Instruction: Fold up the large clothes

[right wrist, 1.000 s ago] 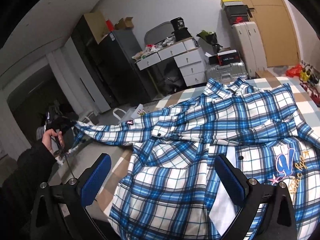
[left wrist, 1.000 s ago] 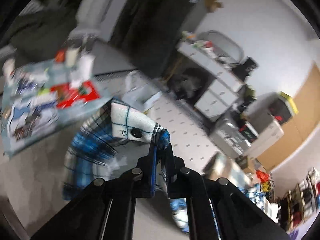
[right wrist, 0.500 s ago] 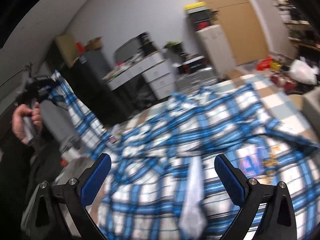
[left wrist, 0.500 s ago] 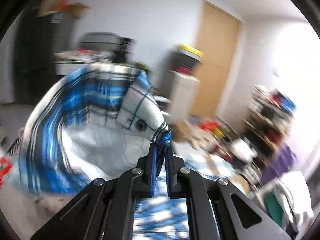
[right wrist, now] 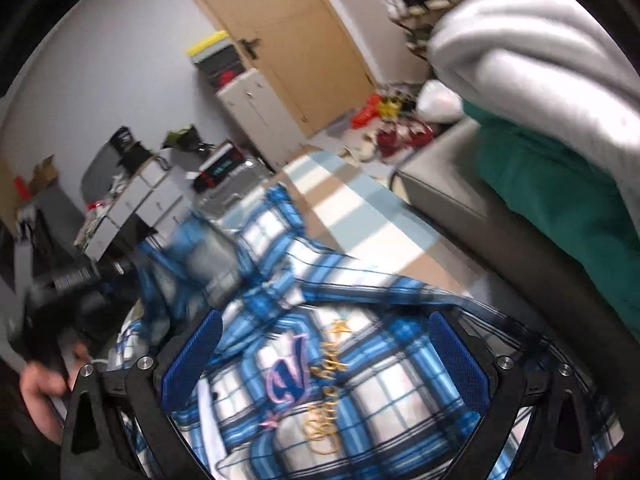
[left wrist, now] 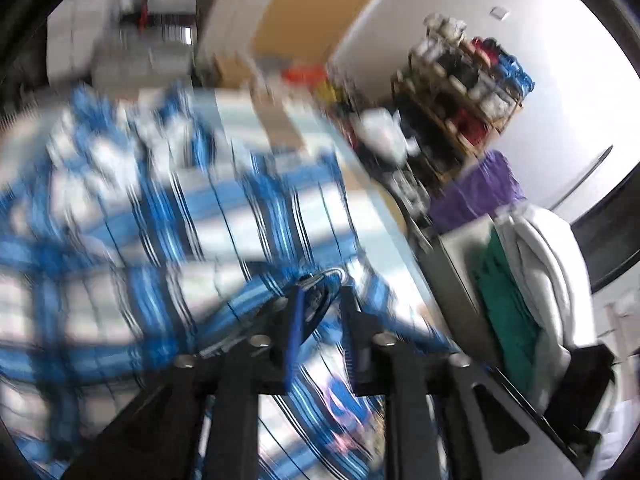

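A blue and white plaid shirt (left wrist: 200,220) lies spread on the checked table (right wrist: 360,200), blurred by motion in the left wrist view. My left gripper (left wrist: 322,308) hangs low over the shirt. Its jaws are opening, and the sleeve cuff (left wrist: 316,300) sits loose between the parted pads. The right wrist view shows the same shirt (right wrist: 380,392) with an embroidered chest logo (right wrist: 296,376). My right gripper (right wrist: 328,344) stands wide open just above the logo, gripping nothing. At the left a person's hand (right wrist: 40,384) holds the blurred left gripper (right wrist: 80,280), with the sleeve (right wrist: 192,248) carried across the shirt.
A grey bin (right wrist: 460,200) at the table's right edge holds a green cloth (right wrist: 540,184) and a white garment (right wrist: 540,60). Behind the table are a wooden door (right wrist: 288,32), white drawers (right wrist: 148,192), a cluttered shelf (left wrist: 460,80) and a purple box (left wrist: 480,192).
The left gripper swung the sleeve from far out at the side over onto the shirt, came down, and its jaws parted. The right gripper shifted and rolled over the logo, still open.
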`<state>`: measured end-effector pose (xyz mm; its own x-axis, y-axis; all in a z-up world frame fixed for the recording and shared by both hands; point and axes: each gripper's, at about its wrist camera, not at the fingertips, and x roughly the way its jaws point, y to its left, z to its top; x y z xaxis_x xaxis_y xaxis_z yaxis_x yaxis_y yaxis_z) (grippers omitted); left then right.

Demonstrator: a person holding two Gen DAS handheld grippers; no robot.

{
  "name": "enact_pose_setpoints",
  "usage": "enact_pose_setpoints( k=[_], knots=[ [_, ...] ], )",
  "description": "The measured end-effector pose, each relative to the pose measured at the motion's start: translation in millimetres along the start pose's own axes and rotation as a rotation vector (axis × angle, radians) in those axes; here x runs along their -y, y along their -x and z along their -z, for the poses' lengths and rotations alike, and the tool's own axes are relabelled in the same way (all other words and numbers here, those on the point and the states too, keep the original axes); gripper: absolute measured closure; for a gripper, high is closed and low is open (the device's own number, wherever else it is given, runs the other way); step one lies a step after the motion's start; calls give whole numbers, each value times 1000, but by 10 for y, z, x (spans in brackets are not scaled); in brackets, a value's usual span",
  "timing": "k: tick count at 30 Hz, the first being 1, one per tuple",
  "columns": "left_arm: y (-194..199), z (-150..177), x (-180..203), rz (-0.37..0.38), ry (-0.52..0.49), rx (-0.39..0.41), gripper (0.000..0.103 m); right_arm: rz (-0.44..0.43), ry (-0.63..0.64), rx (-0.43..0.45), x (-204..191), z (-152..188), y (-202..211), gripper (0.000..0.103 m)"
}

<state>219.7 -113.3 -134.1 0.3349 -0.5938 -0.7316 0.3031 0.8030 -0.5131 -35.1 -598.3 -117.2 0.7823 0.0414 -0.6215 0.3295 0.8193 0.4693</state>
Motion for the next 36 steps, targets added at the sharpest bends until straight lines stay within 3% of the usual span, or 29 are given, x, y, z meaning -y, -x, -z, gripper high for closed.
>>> enact_pose_setpoints(
  k=[2, 4, 5, 6, 8, 10, 13, 15, 18, 21, 22, 23, 25, 31, 33, 36],
  knots=[
    [154, 73, 84, 20, 4, 28, 67, -21, -22, -49, 69, -1, -109, 0],
    [491, 226, 95, 37, -14, 97, 43, -52, -30, -95, 76, 25, -212, 0],
    [679, 314, 50, 37, -12, 137, 26, -64, -34, -118, 54, 48, -254, 0],
    [883, 410, 5, 28, 4, 180, 19, -84, -39, -142, 20, 70, -301, 0],
    [1207, 504, -218, 5, 47, 261, 19, -146, -23, -209, -111, 120, -436, 0],
    [1392, 653, -463, -94, 124, 304, 19, -197, 2, -267, -280, 142, -557, 0],
    [1527, 895, -779, -117, 224, 361, 19, -281, 48, -327, -532, 92, -798, 0],
    [1482, 947, -973, -143, 286, 335, 19, -266, 67, -364, -711, -5, -1066, 0],
    [1433, 927, -1220, -182, 354, 297, 19, -238, 25, -504, -858, -112, -1534, 2],
    [1369, 846, -1317, -220, 365, 279, 19, -197, 11, -521, -1009, -237, -1687, 23],
    [1354, 831, -1343, -211, 368, 269, 19, -170, 63, -536, -1132, -281, -1706, 48],
    [1331, 805, -1360, -219, 370, 254, 19, -135, 127, -539, -1244, -322, -1698, 60],
    [1273, 774, -1421, -220, 384, 221, 19, -89, 223, -522, -1397, -429, -1671, 94],
    [1268, 809, -1441, -236, 383, 172, 19, -99, 364, -375, -1651, -800, -1331, 96],
    [1233, 815, -1461, -236, 400, 158, 19, -96, 440, -361, -1735, -798, -1238, 96],
    [1235, 855, -1498, -241, 412, 144, 19, -99, 444, -408, -1684, -723, -1249, 92]
  ],
)
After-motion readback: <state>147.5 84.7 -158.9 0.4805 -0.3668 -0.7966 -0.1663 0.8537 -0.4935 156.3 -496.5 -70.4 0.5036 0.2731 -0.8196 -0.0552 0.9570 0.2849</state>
